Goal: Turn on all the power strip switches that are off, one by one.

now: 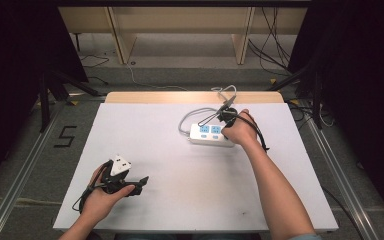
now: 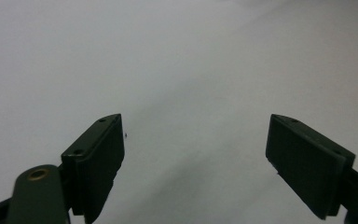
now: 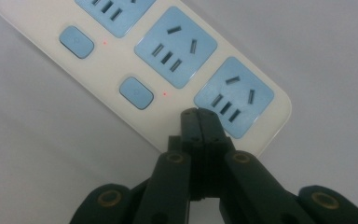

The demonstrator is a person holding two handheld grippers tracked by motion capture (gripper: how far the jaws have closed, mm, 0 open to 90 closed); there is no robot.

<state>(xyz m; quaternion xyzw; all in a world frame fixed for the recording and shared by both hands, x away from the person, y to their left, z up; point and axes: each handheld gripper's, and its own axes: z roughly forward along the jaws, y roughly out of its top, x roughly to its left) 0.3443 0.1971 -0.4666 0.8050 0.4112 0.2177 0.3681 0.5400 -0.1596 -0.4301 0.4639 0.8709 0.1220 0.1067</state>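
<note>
The right gripper [image 3: 199, 116] has its jaws pressed together, tips down on the near edge of the power strip [image 3: 121, 70], where a third switch would sit; two switches [image 3: 136, 92] beside it show red lights, so I'd say the last press is underway. The strip lies mid-table, right. The left gripper [image 2: 196, 154] idles, jaws apart, over bare table [image 2: 177, 56].

A black "5" [image 1: 65, 136] is marked on the floor left of the table.
</note>
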